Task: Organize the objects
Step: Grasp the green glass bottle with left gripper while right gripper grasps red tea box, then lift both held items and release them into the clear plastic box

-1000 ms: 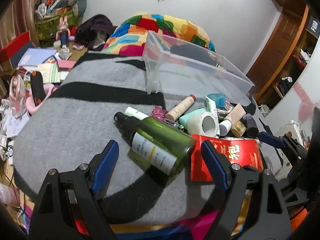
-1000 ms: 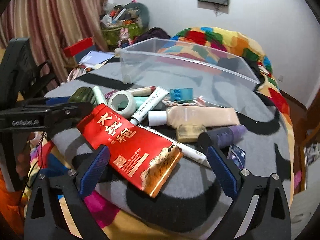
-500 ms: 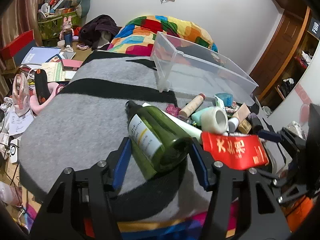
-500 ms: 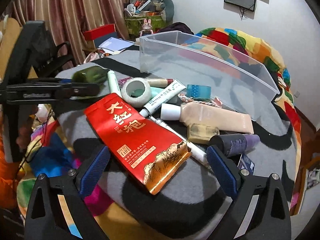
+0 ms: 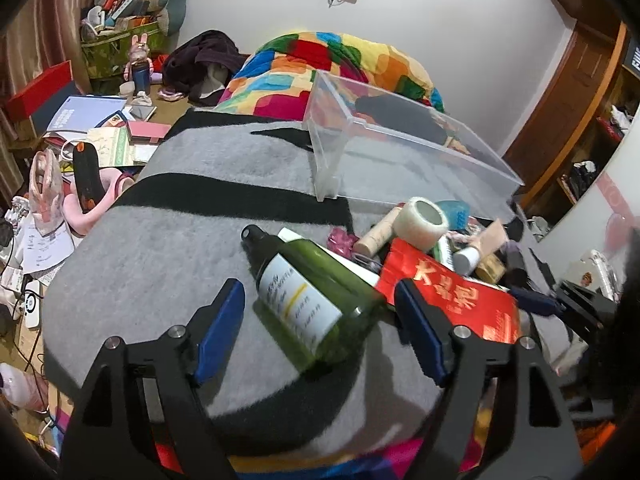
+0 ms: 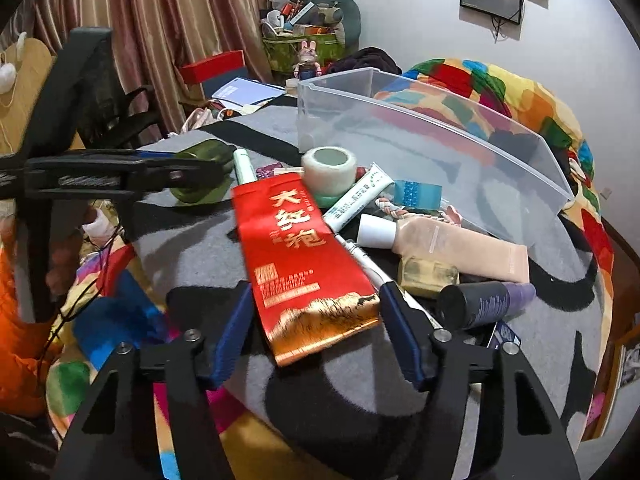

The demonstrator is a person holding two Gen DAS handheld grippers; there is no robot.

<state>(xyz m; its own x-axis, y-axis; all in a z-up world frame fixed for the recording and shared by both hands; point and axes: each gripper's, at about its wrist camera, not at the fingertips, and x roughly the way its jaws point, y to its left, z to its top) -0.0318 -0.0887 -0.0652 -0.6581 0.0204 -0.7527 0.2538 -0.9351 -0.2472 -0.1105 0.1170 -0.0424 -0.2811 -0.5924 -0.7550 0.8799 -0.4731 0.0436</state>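
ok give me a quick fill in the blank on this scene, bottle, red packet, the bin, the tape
1. The left gripper straddles a ____ glass bottle lying on its side.
2. The packet between the right gripper's fingers is ____ with gold characters.
3. The clear plastic bin holds ____ of the toiletries.
4. The tape roll rests on the packet's ____ end.

Missing words: green; red; none; far

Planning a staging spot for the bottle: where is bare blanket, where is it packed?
Bare: grey blanket left of the green bottle, toward the clear bin's near-left corner; also inside the bin. Packed: from tape roll and red packet to the purple tube.
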